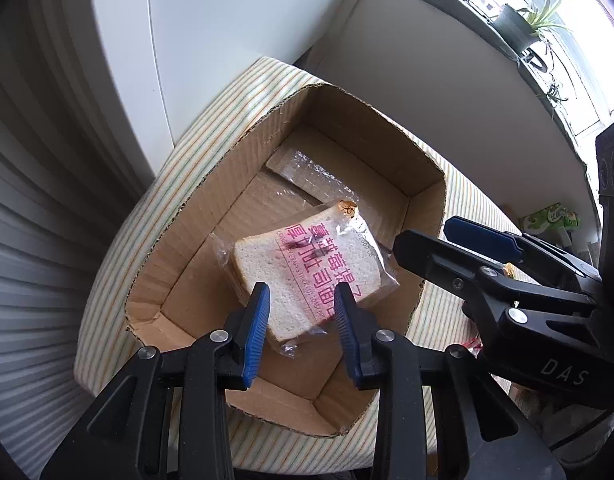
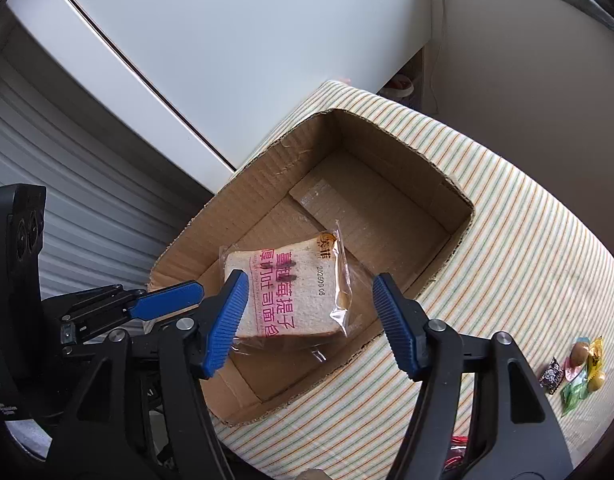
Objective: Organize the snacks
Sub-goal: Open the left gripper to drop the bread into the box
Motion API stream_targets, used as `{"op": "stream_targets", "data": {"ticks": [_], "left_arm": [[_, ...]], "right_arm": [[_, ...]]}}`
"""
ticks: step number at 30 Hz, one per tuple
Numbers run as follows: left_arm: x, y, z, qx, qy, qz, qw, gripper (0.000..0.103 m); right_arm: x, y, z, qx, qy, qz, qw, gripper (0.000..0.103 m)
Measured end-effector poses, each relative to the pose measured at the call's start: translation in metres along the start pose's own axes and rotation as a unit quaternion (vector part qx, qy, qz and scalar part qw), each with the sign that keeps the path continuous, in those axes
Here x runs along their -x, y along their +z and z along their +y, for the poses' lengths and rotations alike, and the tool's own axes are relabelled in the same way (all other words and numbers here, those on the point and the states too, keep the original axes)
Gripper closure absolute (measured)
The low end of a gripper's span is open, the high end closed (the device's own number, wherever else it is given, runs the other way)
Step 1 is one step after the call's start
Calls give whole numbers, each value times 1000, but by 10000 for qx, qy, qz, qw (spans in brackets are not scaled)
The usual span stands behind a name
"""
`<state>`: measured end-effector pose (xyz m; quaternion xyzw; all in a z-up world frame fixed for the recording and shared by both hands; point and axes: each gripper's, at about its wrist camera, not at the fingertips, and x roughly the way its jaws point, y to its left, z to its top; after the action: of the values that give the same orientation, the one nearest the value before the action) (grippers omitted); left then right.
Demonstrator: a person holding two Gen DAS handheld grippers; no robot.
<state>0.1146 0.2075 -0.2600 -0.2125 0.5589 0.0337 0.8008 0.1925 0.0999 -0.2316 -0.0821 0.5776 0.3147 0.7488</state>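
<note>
So there's an open cardboard box [image 2: 391, 184] sitting on a table with a striped cloth [image 2: 527, 240], pushed up toward the far left corner of the table, right by a white cabinet [image 2: 227, 40]. Inside the box, on its bottom near the front wall, lies a packaged slice of toast bread [image 2: 285, 292] in clear plastic with pink lettering. It sits tilted, one edge propped up a bit.

Both grippers hover over the box, pointing steeply down at the bread. The left gripper [image 1: 301, 320] has its blue pads fairly close together, with the near corner of the bread pack showing between them; honestly can't tell whether the pads actually pinch the wrapper or just frame it. The right gripper [image 2: 307, 320] has its jaws spread wide, well clear of the pack on both sides, holding nothing.

Over by the right edge of the table there's a little heap of wrapped candies [image 2: 579, 368], well apart from the box. A potted plant [image 1: 523, 24] sits on the windowsill behind.
</note>
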Motion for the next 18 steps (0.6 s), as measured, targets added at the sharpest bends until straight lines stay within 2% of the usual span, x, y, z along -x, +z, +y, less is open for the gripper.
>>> {"op": "stream_targets", "data": {"ticks": [7,9,13,15,18], "left_arm": [[11,-4,-25,-412,52,-195,9989,70],[13,-5,-34,-507,30,-232,9984,64],[12,-9,-51,-677,-101,-217,9974,62],[11,-10,-60,-771,-170,-198,9967,54],[9,-12,-73,-898,-262,-171,9955,54]], "right_arm": [[30,-13,-21,-140,-296,-209,9992,34],[38,-19,-30,-207,-398,-259,9987,30],[53,-29,-46,-429,-558,-362,9969,29],[61,-35,-53,-491,-690,-409,9956,29],[73,-46,-63,-545,-877,-441,9937,29]]}}
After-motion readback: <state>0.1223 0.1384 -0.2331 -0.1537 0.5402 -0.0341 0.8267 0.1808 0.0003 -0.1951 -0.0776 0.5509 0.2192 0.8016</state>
